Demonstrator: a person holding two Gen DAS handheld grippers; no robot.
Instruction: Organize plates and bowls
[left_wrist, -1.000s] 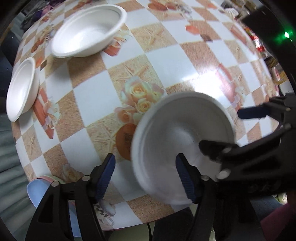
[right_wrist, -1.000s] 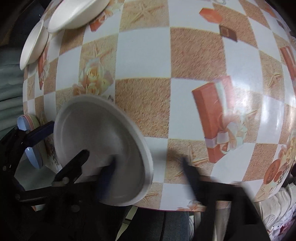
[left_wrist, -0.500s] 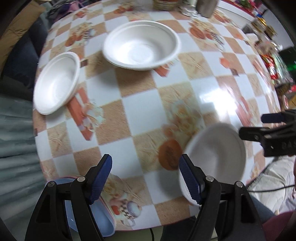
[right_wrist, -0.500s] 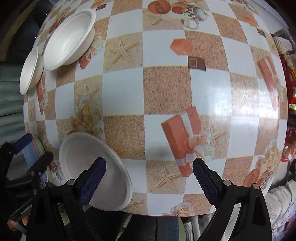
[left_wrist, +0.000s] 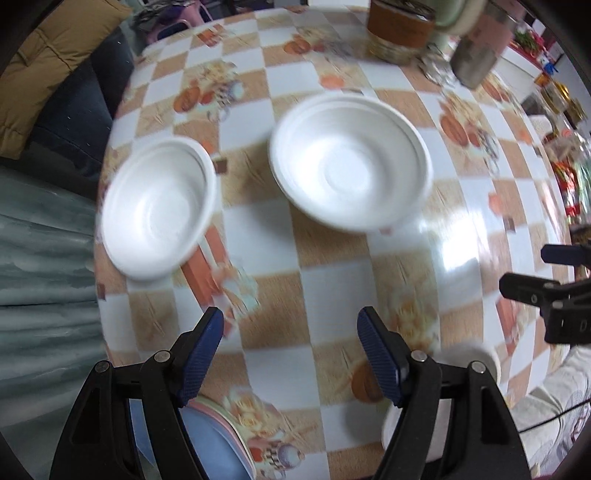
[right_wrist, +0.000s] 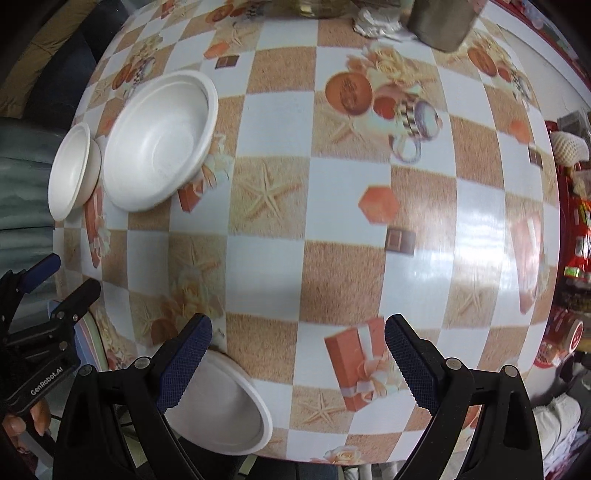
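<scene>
Two white foam bowls stand on the checked tablecloth: a large bowl (left_wrist: 351, 173) (right_wrist: 162, 140) and, to its left, a smaller bowl (left_wrist: 159, 206) (right_wrist: 72, 171). A white plate (right_wrist: 221, 402) (left_wrist: 469, 362) lies at the table's near edge, partly hidden behind gripper fingers in both views. My left gripper (left_wrist: 291, 354) (right_wrist: 72, 275) hangs open above the table, short of the two bowls, with nothing between its blue pads. My right gripper (right_wrist: 297, 354) (left_wrist: 528, 271) is open too, holding nothing, its left finger over the plate's far rim.
A brown jar (left_wrist: 399, 26) and a metal cup (left_wrist: 476, 55) (right_wrist: 439, 22) stand at the table's far edge. Packaged goods (right_wrist: 576, 236) crowd the right side. A blue seat (left_wrist: 218, 446) sits below the near edge. A hand (right_wrist: 22, 424) holds the left gripper.
The right gripper let go of the white plate and opened; the plate now lies at the near edge. Both grippers rose, and the left view swung toward the two bowls.
</scene>
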